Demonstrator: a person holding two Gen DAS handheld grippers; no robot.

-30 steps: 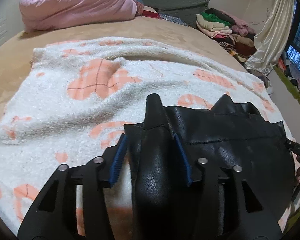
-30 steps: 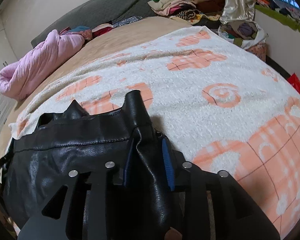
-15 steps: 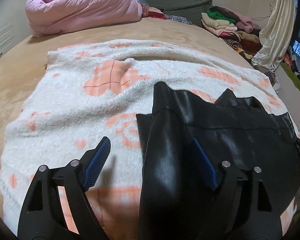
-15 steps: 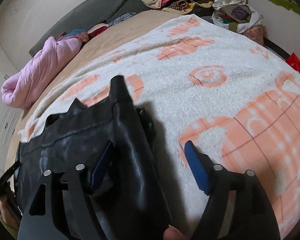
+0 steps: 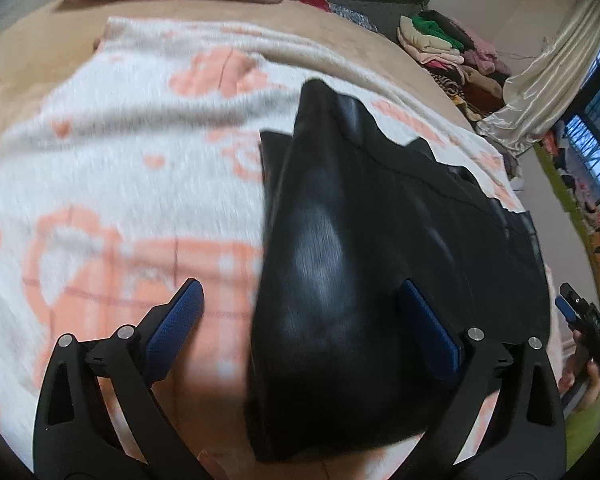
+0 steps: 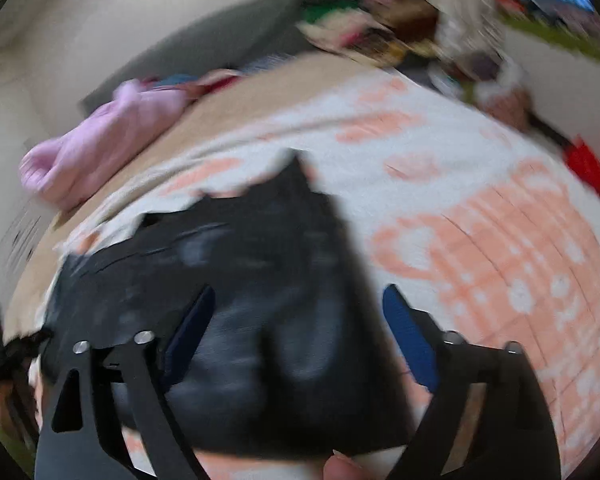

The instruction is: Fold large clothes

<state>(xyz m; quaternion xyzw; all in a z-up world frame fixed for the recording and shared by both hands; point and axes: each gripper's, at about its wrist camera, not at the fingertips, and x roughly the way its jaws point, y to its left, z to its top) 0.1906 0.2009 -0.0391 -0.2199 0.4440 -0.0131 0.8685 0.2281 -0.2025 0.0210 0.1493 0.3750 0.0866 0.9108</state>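
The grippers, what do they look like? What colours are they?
Both the left gripper and right gripper have flat black frames with cut-out holes and small silver bolts. Each finger ends in a blue bumpy pad. No cables or markings show.

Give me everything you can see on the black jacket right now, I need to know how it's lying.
The black jacket looks like smooth, shiny leather with a stitched seam across it. It lies spread on the white and orange blanket on the bed, one folded part bulging up toward the camera and jagged points along its far edge. Both the left gripper and the right gripper are open astride it, gripping nothing. The right view is blurred, so finer detail is lost.
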